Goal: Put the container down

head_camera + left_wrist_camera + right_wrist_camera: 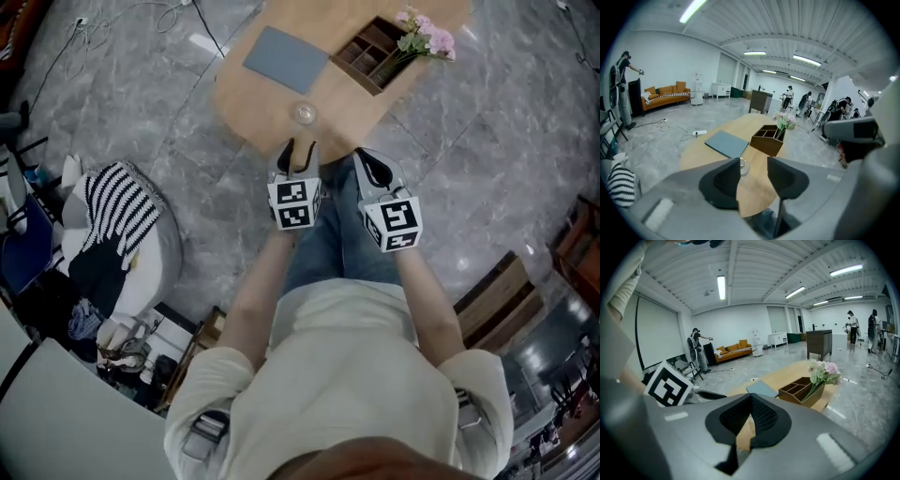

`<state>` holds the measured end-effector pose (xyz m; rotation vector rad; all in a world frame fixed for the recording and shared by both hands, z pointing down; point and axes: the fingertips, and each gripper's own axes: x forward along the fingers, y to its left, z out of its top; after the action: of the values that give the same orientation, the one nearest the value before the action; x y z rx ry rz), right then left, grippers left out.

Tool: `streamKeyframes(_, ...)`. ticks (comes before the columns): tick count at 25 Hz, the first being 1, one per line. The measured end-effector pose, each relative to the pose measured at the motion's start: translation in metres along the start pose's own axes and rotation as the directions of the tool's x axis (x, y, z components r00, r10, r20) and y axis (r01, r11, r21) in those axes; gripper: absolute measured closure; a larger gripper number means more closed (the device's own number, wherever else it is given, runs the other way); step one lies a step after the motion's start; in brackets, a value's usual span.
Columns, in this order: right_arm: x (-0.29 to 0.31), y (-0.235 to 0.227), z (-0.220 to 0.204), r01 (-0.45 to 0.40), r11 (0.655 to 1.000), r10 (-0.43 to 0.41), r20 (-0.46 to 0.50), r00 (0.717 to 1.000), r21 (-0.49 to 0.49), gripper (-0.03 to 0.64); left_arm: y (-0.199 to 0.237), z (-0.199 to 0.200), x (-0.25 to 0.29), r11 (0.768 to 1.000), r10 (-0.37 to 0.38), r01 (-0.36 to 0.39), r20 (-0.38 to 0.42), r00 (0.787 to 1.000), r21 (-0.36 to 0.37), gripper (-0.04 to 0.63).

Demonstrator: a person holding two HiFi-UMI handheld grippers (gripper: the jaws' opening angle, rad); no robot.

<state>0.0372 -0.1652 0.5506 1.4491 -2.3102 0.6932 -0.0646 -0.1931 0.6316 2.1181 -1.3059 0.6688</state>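
A small clear glass container (304,113) stands on the round wooden table (253,108), near its front edge. My left gripper (299,150) hovers just short of it, jaws apart with nothing between them. In the left gripper view the container (743,166) shows beyond the gap of the left gripper (753,164), partly hidden by the left finger. My right gripper (367,161) is held beside the left one over the person's legs. In the right gripper view the right gripper (750,398) has its jaws pressed together and empty.
On the table lie a blue-grey pad (286,58) and a wooden organiser (368,54) holding pink flowers (427,37). A seat with striped cloth (122,211) stands on the floor at left. Cables (94,33) run across the grey floor. People stand far off in the room.
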Motion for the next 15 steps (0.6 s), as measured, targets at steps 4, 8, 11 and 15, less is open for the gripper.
streamKeyframes(4,-0.024,0.012,0.016,-0.003,1.000,0.004,0.023,1.000,-0.013,0.618,-0.011,0.019,-0.043,1.000,-0.001,0.002,0.062,0.998,-0.015,0.455)
streamKeyframes(8,-0.045,0.025,0.031,-0.010,1.000,0.010,0.047,0.999,-0.014,0.618,-0.017,0.034,-0.080,0.999,-0.001,0.005,0.096,0.995,-0.041,0.514)
streamKeyframes(11,-0.059,0.036,0.042,-0.023,1.000,0.024,0.064,0.998,-0.020,0.618,-0.021,0.049,-0.105,0.999,-0.004,0.009,0.126,0.992,-0.044,0.570)
streamKeyframes(15,-0.076,0.051,0.057,-0.029,0.999,0.032,0.095,0.995,-0.029,0.618,-0.025,0.067,-0.134,0.998,-0.027,0.035,0.149,0.988,-0.047,0.594)
